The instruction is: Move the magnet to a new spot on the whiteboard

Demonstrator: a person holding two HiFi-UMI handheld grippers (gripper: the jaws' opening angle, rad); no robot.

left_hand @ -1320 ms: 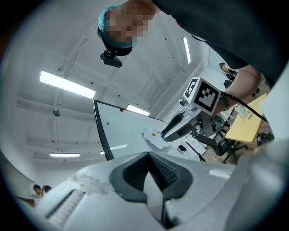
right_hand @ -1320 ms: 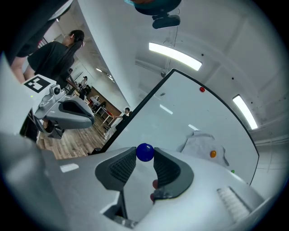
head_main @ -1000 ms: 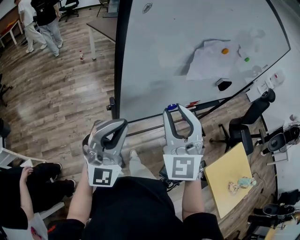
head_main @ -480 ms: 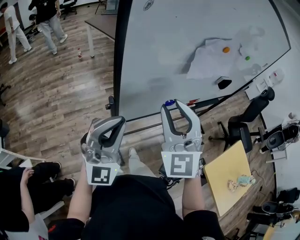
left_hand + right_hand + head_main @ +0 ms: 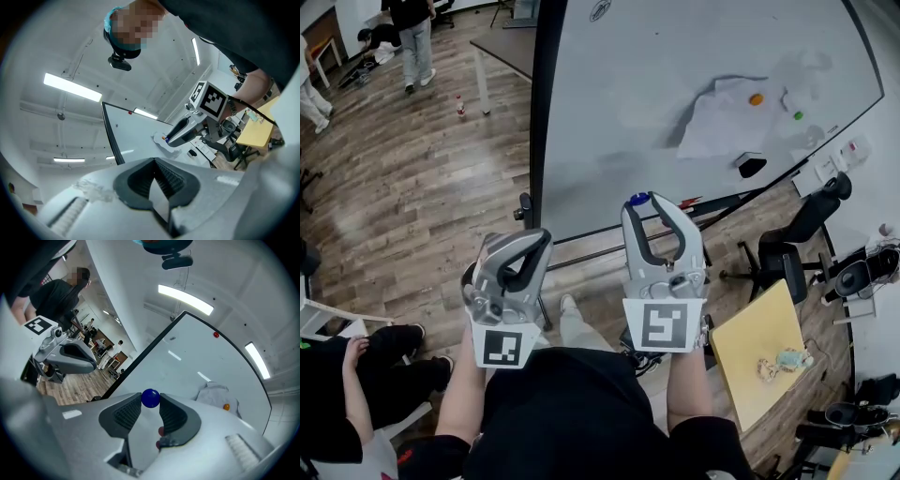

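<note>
The right claw [image 5: 151, 404] pinched the blue magnet [image 5: 150, 398] at its tips, the whiteboard [image 5: 187, 357] lying just ahead of it, while the left claw [image 5: 153, 164] was clenched empty.

Bare and open across the left and middle of the whiteboard [image 5: 619, 84]. Crowded at its right: a pinned paper sheet [image 5: 717, 122], an orange magnet [image 5: 756, 98], a green magnet [image 5: 797, 115], a black eraser [image 5: 751, 166] lower down. Hemmed in near right by a yellow tabletop [image 5: 748, 345] and an office chair [image 5: 783, 262]. Open wood floor [image 5: 422, 178] left of the board.
</note>
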